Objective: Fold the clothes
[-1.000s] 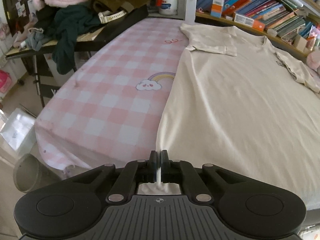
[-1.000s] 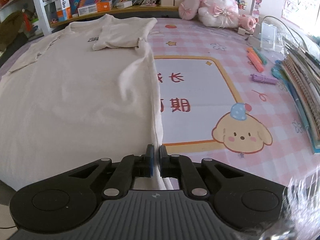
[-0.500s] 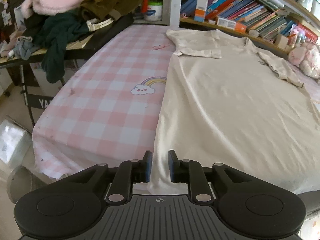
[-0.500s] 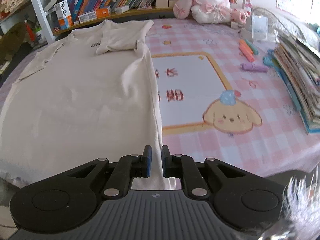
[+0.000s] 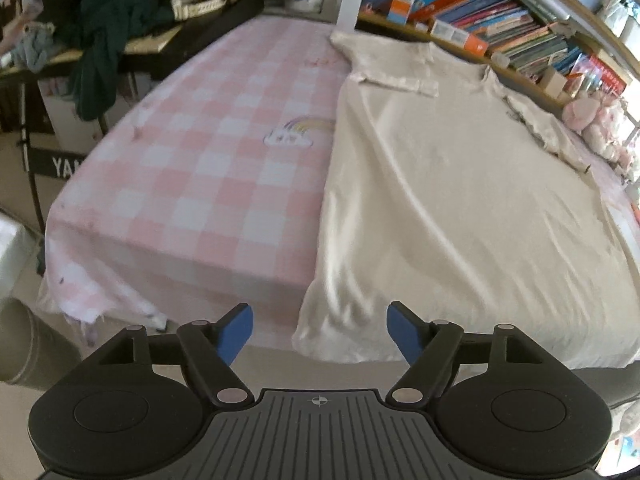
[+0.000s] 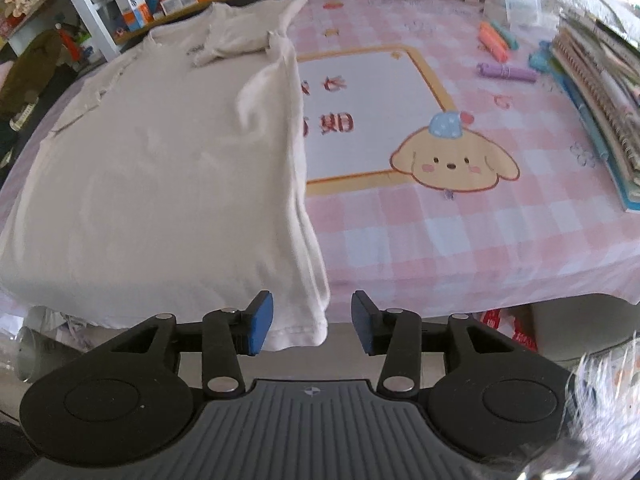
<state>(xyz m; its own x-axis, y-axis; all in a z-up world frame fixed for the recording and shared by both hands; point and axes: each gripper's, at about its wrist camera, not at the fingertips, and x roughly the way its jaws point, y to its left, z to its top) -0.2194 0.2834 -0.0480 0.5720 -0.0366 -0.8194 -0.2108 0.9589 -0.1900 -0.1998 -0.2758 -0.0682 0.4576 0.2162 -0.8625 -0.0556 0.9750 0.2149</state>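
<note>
Cream T-shirt (image 5: 460,208) lay flat on the pink-checked bench (image 5: 192,184), sleeves tucked inward, hem overhanging the lower edge. Both left gripper (image 5: 320,330) and right gripper (image 6: 312,320) fingers had just been opening (released, hem corners between them), leaving it spread for folding.

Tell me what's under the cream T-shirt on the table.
The cream T-shirt lies on a pink checked tablecloth. In the right wrist view its edge covers part of the framed red lettering; anything else beneath is hidden.
</note>
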